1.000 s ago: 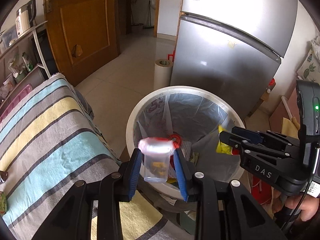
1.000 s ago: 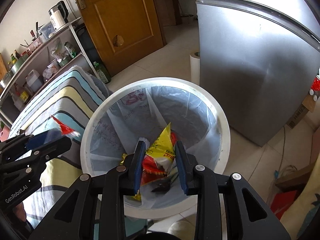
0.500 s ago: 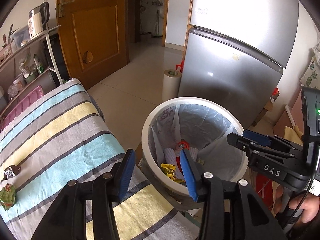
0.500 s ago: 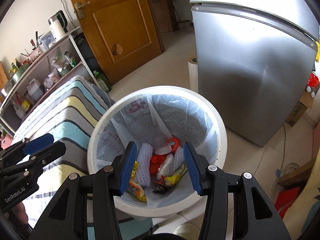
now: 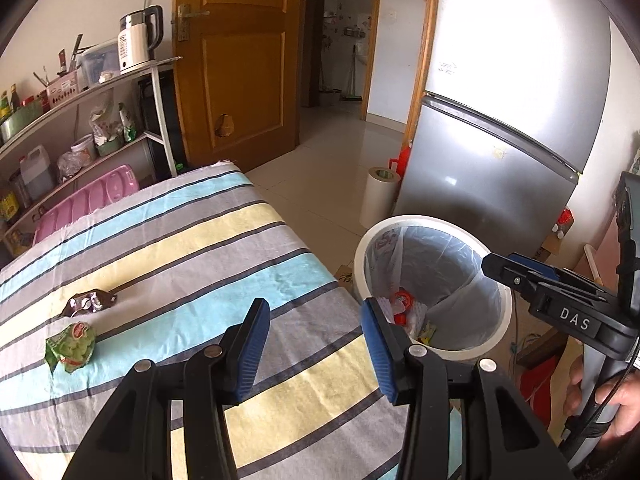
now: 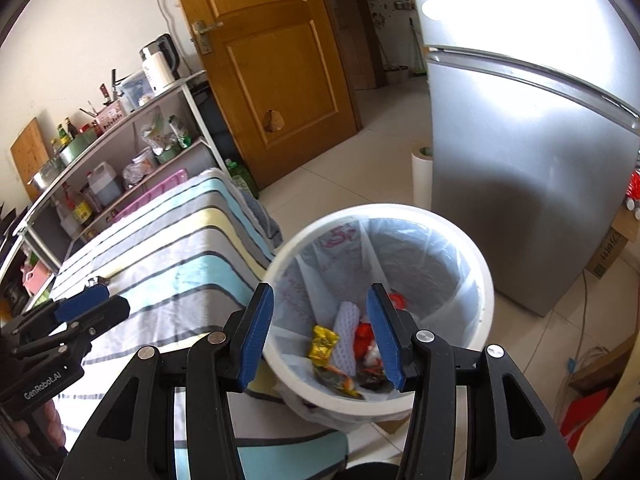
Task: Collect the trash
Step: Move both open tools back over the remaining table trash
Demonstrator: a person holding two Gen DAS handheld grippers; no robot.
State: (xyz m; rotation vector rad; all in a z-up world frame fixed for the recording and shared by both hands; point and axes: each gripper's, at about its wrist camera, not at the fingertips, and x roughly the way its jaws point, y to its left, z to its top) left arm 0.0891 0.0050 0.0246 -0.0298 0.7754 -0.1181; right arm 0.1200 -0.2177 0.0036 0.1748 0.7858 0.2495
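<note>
the left gripper point(image 5: 314, 344) has its blue pads spread wide with nothing between them, over the striped cloth point(image 5: 168, 248) beside the trash bin point(image 5: 434, 222). the right gripper point(image 6: 320, 336) is spread just as wide and empty, above the bin's point(image 6: 372, 210) near rim. wrappers point(image 6: 324, 342) lie in the bin's lined bottom. on the cloth, well apart from the bin, a green packet point(image 5: 72, 346) and a brown wrapper point(image 5: 88, 303) lie near each other.
</note>
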